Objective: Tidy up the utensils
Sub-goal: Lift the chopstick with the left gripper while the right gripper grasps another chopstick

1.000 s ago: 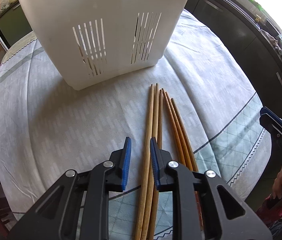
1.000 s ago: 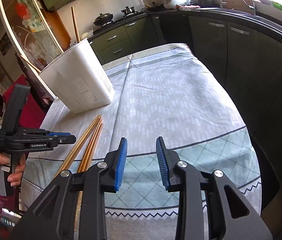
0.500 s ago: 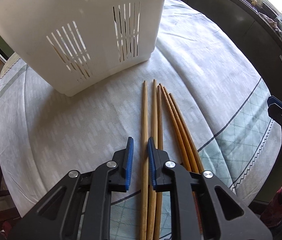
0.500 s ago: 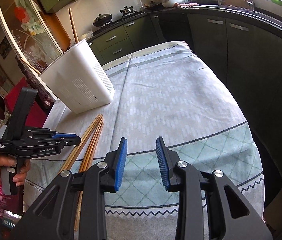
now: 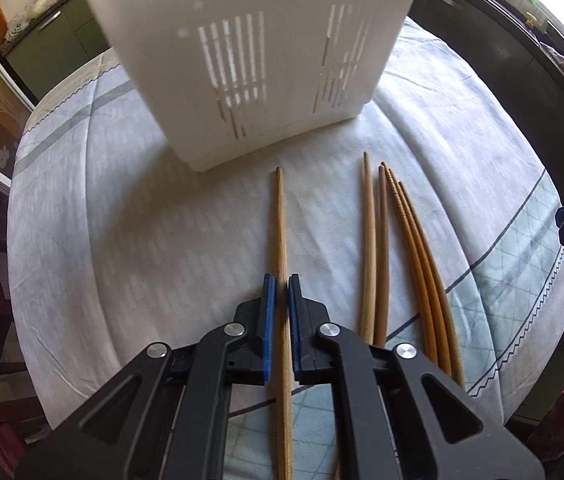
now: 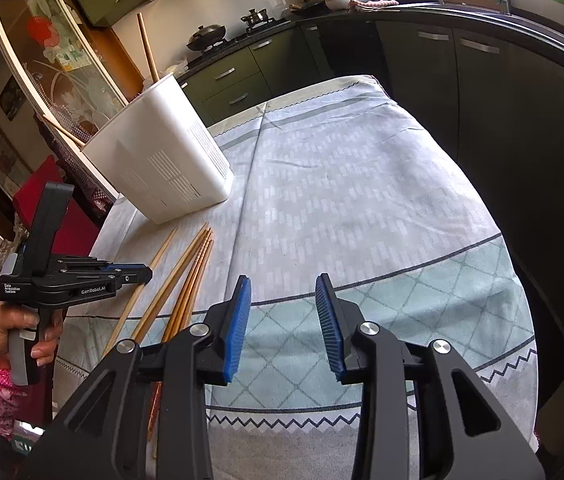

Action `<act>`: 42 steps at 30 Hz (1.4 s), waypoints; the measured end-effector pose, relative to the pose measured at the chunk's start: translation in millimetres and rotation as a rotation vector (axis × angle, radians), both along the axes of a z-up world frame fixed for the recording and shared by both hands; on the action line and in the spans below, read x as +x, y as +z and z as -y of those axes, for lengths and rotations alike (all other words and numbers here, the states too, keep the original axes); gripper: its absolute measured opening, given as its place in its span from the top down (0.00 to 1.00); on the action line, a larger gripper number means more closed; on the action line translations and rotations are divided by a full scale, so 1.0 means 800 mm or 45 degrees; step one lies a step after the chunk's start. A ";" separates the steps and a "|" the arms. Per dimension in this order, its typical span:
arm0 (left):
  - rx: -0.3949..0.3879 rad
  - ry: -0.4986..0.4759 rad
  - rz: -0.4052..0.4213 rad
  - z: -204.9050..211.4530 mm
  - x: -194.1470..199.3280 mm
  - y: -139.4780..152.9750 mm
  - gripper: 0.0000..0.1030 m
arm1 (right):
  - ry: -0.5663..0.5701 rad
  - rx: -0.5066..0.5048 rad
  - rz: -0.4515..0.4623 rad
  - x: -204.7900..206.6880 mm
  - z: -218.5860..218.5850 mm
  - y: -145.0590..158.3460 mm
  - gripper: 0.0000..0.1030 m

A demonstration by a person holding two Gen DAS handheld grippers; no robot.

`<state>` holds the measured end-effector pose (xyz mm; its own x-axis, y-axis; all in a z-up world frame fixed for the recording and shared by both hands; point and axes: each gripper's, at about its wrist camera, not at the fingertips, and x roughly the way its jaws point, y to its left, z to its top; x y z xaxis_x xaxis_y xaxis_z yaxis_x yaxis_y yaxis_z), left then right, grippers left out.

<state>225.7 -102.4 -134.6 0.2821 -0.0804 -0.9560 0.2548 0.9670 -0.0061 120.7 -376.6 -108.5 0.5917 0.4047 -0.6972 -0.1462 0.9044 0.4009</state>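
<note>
My left gripper (image 5: 282,284) is shut on one light wooden chopstick (image 5: 280,224), held apart from the others and pointing at the white slotted utensil holder (image 5: 258,52). Several more chopsticks (image 5: 402,248) lie side by side on the tablecloth to its right. In the right wrist view the left gripper (image 6: 144,274) holds that chopstick (image 6: 162,248) near the holder (image 6: 162,168), which has chopsticks (image 6: 147,48) standing in it. My right gripper (image 6: 284,312) is open and empty above the table's near edge.
The table carries a pale patterned cloth (image 6: 342,184) with a green diamond border. Dark kitchen cabinets (image 6: 482,80) run along the right and back. A glass cabinet (image 6: 54,64) and red chair (image 6: 66,216) stand left of the table.
My left gripper closed on one chopstick and pulled it left, away from the bundle. The holder now looks nearer. The right gripper stayed still.
</note>
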 end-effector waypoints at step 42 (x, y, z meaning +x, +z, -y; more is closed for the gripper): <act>-0.234 0.129 0.754 -0.103 -0.169 0.166 0.93 | 0.363 -0.286 -0.238 0.068 -0.160 -0.039 0.79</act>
